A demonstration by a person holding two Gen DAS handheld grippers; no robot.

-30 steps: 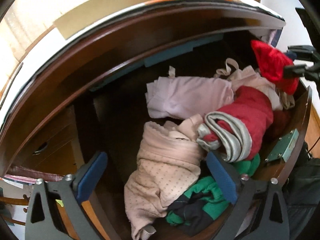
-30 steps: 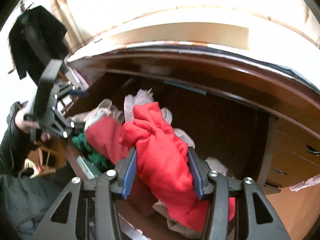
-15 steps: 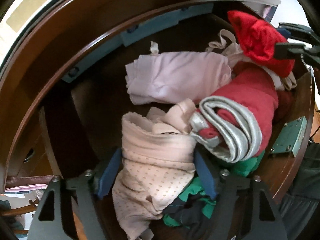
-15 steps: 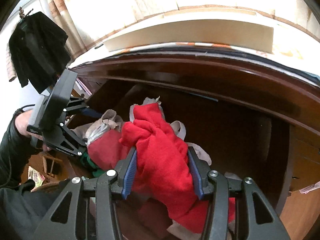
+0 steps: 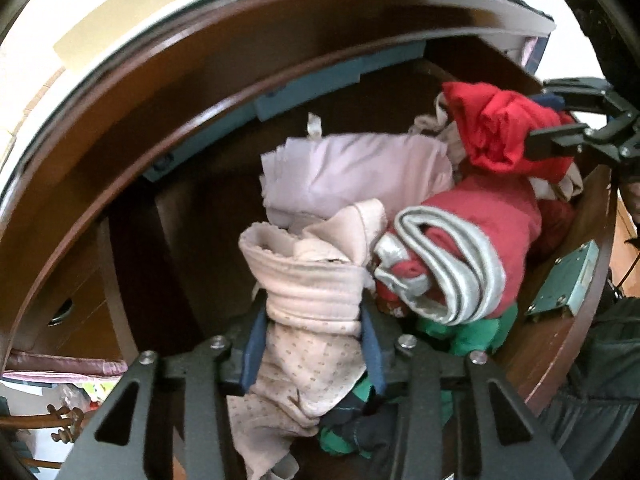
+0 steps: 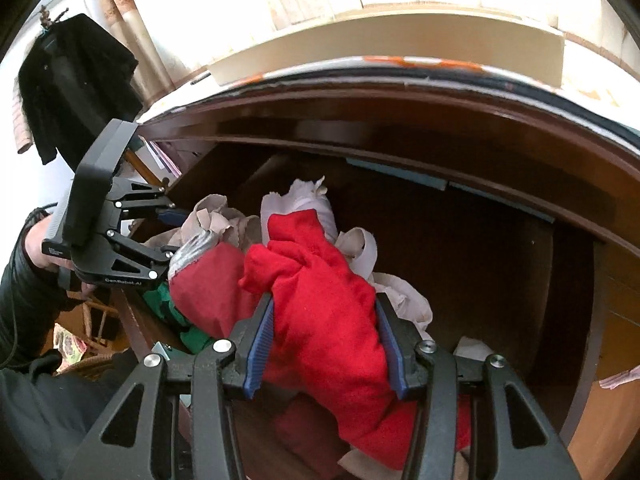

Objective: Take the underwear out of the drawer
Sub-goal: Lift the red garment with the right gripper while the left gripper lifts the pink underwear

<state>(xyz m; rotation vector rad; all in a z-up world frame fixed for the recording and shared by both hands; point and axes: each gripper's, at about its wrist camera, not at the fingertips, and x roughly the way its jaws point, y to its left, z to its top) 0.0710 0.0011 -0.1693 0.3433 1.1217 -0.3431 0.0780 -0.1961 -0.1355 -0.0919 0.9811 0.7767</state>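
Note:
The open wooden drawer (image 5: 568, 320) holds a heap of clothes. In the left wrist view my left gripper (image 5: 314, 320) points down into it, its jaws closing, and a pale pink dotted underwear (image 5: 312, 296) is bunched between the blue pads. In the right wrist view my right gripper (image 6: 324, 312) is shut on a bright red underwear (image 6: 324, 280), held a little above the heap. The left wrist view shows that same red underwear (image 5: 492, 128) at the far right in the right gripper (image 5: 540, 120). The left gripper (image 6: 172, 236) appears at the left of the right wrist view.
Also in the drawer lie a folded lilac garment (image 5: 352, 172), a dark red garment with a grey waistband (image 5: 480, 240) and a green one (image 5: 472, 336). A metal lock plate (image 5: 568, 284) sits on the drawer front. The desk top overhangs behind. A hand (image 6: 40, 248) holds the left gripper.
My left gripper has come down over the pink dotted underwear and its jaws have narrowed from wide apart until they pinch it. The right gripper still holds the red underwear.

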